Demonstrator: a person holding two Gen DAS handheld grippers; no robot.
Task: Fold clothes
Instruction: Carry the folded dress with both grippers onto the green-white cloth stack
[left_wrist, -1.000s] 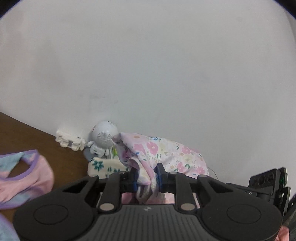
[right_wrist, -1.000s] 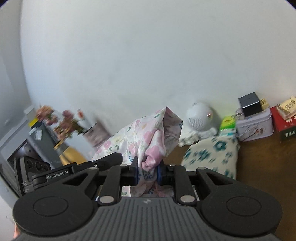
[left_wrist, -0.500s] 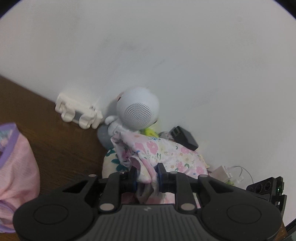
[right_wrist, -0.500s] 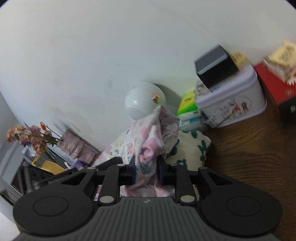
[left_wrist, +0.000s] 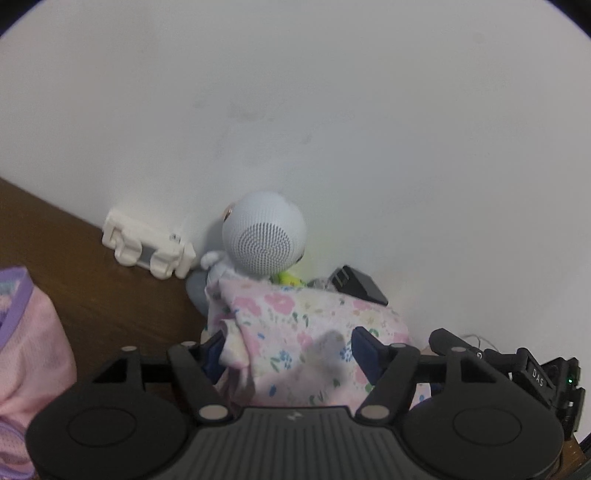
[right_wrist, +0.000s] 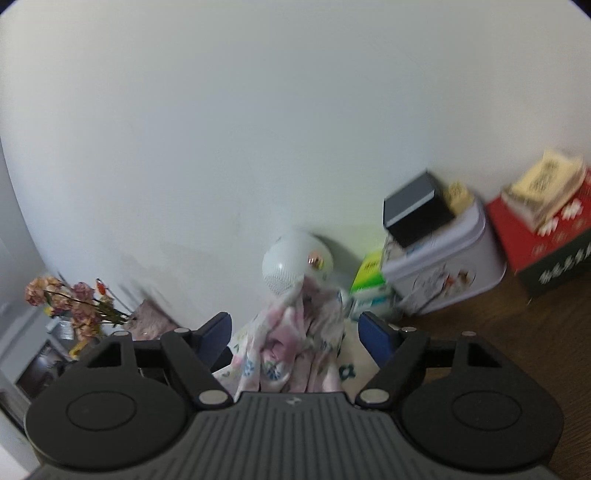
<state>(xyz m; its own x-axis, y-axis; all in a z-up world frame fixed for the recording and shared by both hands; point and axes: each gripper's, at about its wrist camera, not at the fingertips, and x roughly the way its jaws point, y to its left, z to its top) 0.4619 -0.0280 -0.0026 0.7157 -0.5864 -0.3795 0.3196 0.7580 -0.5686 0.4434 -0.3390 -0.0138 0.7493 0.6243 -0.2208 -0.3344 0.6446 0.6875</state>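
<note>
Both tools have just let go: the left tool and right tool now stand wide, where half a second ago each pinched the pink floral cotton garment. It lies bunched at the brown wooden desk's back edge, against the round white speaker — set down, probably folded.

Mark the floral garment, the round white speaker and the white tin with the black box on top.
floral garment (left_wrist: 295, 332): left wrist view, on the flat patterned panel between the open fingers.
round white speaker (left_wrist: 264, 236): left wrist view, on its perforated grille.
white tin (right_wrist: 448, 275): right wrist view, on its printed front wall.
</note>
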